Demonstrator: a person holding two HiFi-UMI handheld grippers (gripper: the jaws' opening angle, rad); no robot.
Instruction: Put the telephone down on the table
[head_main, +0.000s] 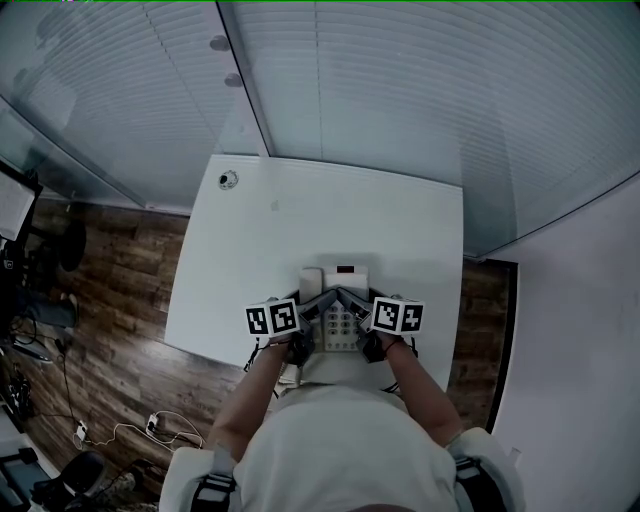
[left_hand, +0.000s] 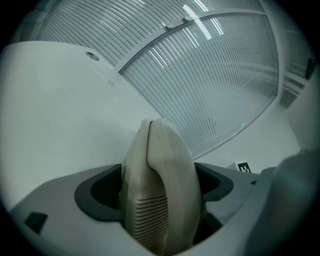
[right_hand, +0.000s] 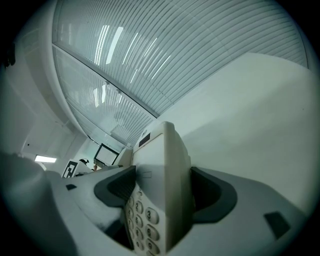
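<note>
L gripper (left_hand: 160, 192) clamps handset (left_hand: 162, 160), R gripper (right_hand: 159, 192) clamps telephone (right_hand: 165, 165) at keypad side, above table (head_main: 300, 210) near edge; set-down & release look pending, tabletop contact unclear.

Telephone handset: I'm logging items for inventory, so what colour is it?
Beige; the handset shows best in the left gripper view.

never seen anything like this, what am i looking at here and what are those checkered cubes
A person, seen from a head camera looking down, holds a claw in each hand; the patterned cubes are part of them. The other two pictures come from cameras riding on each claw. The left claw grips the handset; the right claw grips the telephone near its keypad. Both are over the near edge of the table; whether the phone touches it is unclear.
</note>
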